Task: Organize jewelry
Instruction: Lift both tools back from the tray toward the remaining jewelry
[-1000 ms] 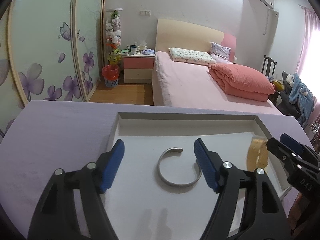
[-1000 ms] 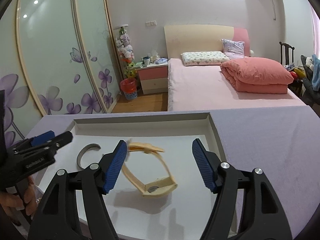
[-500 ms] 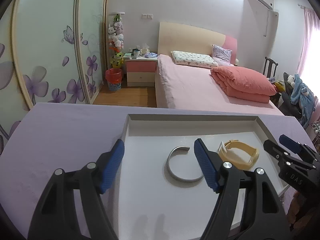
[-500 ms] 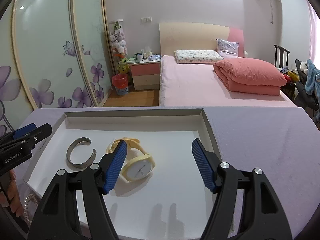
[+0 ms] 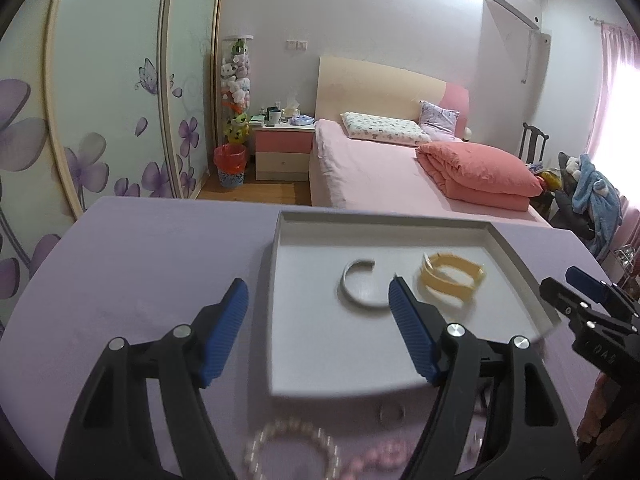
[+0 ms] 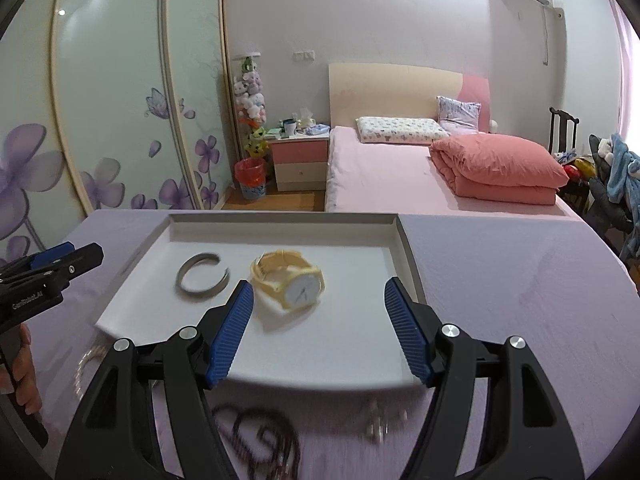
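- Right wrist view: the silver bangle and yellow watch lie side by side in the white tray on the purple desk.
- Right gripper has its jaws apart, gripping nothing, at 6 o'clock from the watch.
- Left gripper jaws are apart too, with nothing in them.
- Pearl bracelet lies on the desk at 6 o'clock from the tray.

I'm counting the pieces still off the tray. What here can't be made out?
- Pearl strand, left wrist view: blurred, cut by the bottom edge.
- Dark bead necklace, right wrist view: blurred, partly behind the right gripper.
- Small ring, left wrist view: too blurred to identify.
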A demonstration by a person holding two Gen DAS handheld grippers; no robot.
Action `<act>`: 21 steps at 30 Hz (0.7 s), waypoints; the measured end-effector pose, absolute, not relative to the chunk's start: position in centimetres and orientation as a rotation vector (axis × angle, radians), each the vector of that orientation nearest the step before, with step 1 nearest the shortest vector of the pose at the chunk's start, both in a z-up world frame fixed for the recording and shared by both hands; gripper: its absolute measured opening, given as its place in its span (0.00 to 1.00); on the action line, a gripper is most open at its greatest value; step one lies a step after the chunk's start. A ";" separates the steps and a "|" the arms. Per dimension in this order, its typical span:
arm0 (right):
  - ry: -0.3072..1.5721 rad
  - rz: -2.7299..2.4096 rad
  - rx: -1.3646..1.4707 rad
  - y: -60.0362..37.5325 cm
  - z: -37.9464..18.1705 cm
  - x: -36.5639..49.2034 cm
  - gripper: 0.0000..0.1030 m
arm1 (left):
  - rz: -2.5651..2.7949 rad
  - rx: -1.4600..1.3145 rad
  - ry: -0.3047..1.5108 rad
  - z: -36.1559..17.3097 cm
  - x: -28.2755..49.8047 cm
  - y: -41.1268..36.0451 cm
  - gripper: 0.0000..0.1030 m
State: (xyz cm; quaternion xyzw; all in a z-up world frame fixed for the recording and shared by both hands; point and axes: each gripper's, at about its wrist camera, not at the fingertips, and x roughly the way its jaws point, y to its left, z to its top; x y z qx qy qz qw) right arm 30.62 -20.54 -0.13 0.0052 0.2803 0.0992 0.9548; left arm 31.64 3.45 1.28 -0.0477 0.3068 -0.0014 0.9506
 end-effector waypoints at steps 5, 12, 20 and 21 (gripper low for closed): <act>0.571 0.233 0.008 -20.9 -0.5 26.0 0.69 | -0.005 -0.093 0.618 0.5 26.7 4.1 0.73; 0.591 0.267 0.003 -20.9 -2.2 20.2 0.70 | 0.027 -0.083 0.640 -1.5 21.6 5.2 0.74; 0.630 0.298 -0.012 -20.1 -4.1 16.5 0.70 | 0.064 -0.091 0.727 -3.4 21.0 5.9 0.74; 0.625 0.297 -0.010 -20.1 -4.1 16.1 0.71 | 0.071 -0.097 0.738 -3.6 21.3 6.0 0.72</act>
